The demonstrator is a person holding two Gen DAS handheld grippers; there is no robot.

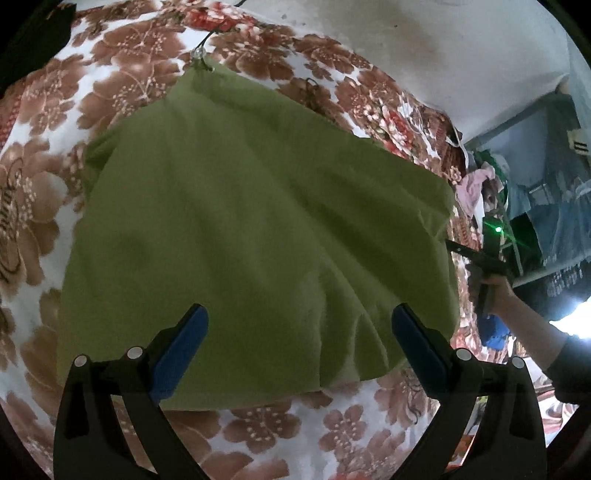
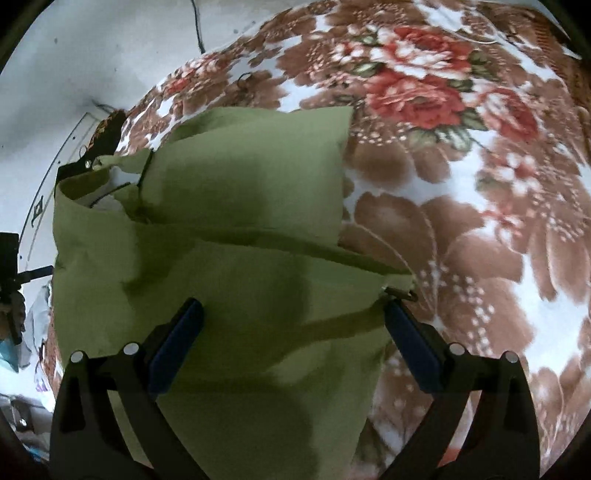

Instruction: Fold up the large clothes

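An olive green garment (image 1: 258, 229) lies spread on a flowered blanket (image 1: 48, 184). My left gripper (image 1: 299, 347) hovers open over its near edge, with nothing between the blue pads. In the right wrist view the same green garment (image 2: 236, 258) shows folded layers, a collar opening at the upper left and a small metal ring at its right corner. My right gripper (image 2: 293, 339) is open above it, holding nothing. At the right edge of the left wrist view, a person's hand (image 1: 495, 288) holds the other gripper beside the cloth.
The flowered blanket (image 2: 461, 221) covers the whole bed. A white wall (image 1: 443, 48) rises behind it. Clothes and clutter (image 1: 476, 184) pile up beyond the bed's right side, with a green light there. A dark cable (image 2: 197, 26) hangs on the wall.
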